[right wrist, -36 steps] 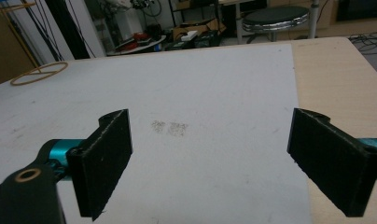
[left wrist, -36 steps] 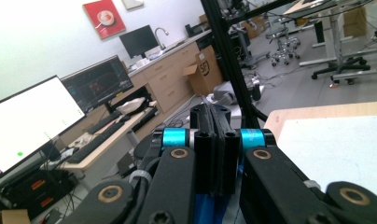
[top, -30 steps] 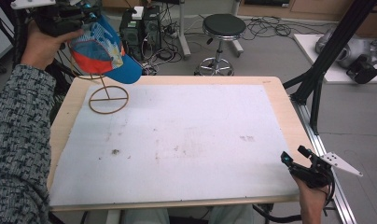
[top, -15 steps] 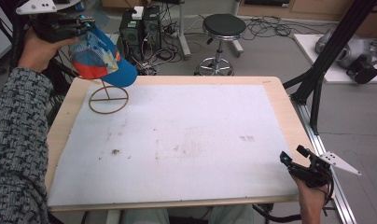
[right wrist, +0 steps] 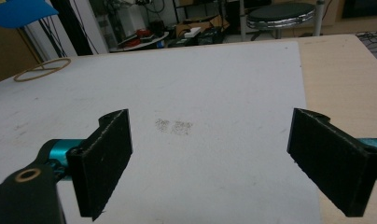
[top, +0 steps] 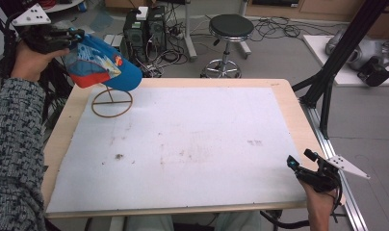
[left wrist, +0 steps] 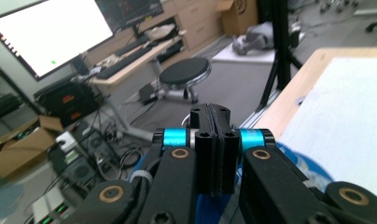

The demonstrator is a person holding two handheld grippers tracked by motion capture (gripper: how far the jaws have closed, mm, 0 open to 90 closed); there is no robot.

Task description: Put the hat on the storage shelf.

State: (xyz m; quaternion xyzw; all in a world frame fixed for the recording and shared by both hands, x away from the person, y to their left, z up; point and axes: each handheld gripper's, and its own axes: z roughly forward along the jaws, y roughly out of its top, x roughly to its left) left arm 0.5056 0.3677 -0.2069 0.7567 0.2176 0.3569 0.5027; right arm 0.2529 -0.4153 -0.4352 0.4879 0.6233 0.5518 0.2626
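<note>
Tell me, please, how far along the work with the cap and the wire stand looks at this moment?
Done: the left tool is shut on the blue cap, at the table's far left corner. In hand: the cap hangs over the wire stand; whether it touches the stand is unclear. Left: parting cap and stand fully, either way. The right tool waits open at the near right edge.

Your left gripper [top: 72, 36] has carried the blue cap [top: 102, 69] a little up and toward your left since a second ago — the cap now hangs tilted above the wire stand [top: 111, 102], its brim pointing over the table's [top: 279, 103] far-left corner — and your left hand [top: 29, 60] sits higher too.
</note>
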